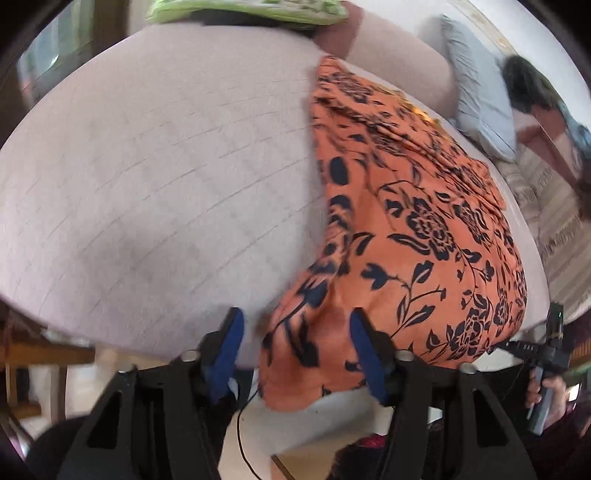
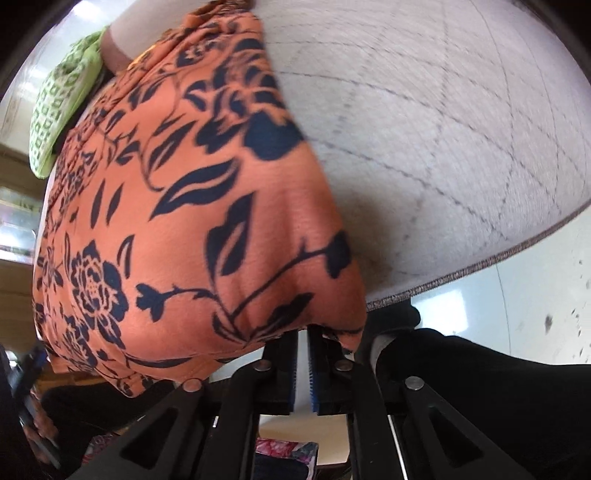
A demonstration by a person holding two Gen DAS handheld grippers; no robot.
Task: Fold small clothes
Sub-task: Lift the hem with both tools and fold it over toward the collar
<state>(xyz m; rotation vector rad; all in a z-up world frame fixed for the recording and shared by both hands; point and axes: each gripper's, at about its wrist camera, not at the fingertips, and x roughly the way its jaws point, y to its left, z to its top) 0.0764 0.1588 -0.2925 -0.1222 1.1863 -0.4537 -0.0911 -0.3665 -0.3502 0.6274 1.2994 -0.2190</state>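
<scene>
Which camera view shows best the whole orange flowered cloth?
The left wrist view: the orange flowered cloth shows nearly full length on the grey quilted surface. The right wrist view shows only its near part, close and blurred.

Both views come from fisheye cameras, one riding on each of the tongs and looking forward along the fingers.

The left camera sits low at the near edge of the quilt (image 1: 155, 177), facing across it. The orange cloth (image 1: 424, 229) lies right of centre, its near corner hanging between the left tongs (image 1: 295, 325). The right tongs (image 1: 550, 347) show at the far right edge.

The right camera is much nearer, almost against the cloth (image 2: 192, 229), which fills the left half above the right tongs (image 2: 303, 332); the quilt (image 2: 461, 140) lies to the cloth's right.

Both views share the cloth, the quilt and a green pillow (image 1: 247, 11) (image 2: 62, 107) beyond the cloth.
</scene>
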